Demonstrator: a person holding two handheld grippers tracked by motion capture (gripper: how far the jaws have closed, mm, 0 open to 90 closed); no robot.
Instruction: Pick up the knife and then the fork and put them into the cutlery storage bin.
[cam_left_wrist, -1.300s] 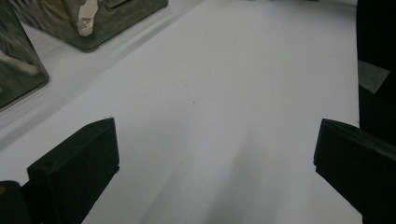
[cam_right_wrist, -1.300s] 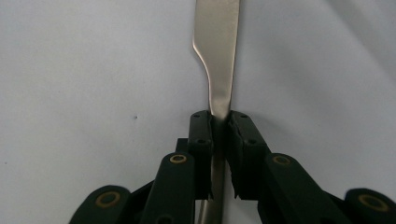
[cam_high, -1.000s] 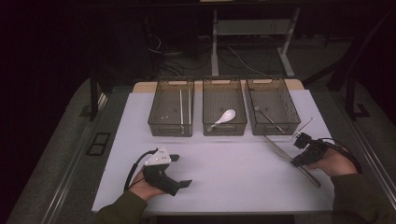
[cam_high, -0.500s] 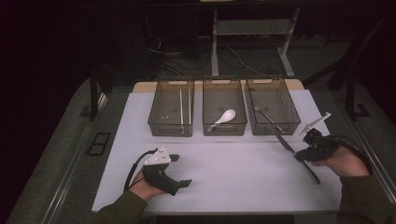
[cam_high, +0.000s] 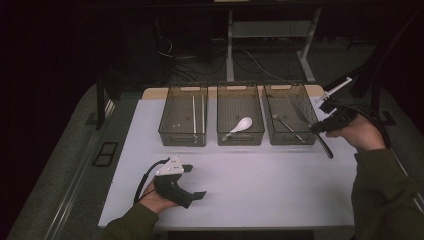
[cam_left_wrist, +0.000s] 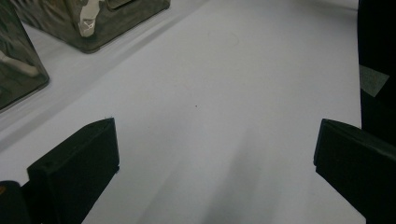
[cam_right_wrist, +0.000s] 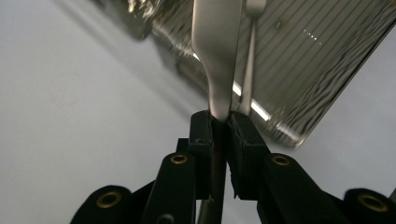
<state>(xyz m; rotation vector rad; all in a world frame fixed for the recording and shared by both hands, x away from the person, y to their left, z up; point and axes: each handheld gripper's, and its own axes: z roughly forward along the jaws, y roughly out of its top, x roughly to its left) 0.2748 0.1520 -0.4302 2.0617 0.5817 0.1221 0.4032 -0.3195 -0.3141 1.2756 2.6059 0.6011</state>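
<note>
1. I have a table knife pinched in my right tool. The two black jaws are pressed tight on it, right where the flat blade gets thin and turns into the handle.
2. The knife is up in the air, at the right edge of the right bin. Its blade points over the bin and its dark handle hangs down toward the white bench.
3. I think it is hard and stiff, so it will not bend. It looks smooth and shiny (so it could slip or spin in the jaws).
4. It is long, and my grip is near the middle, which should keep it from tipping much.
5. It looks like grey metal with a wide, flat blade.
6. A fork already lies in that bin.
7. My left tool rests low on the bench, jaws spread wide, with nothing between them.
</note>
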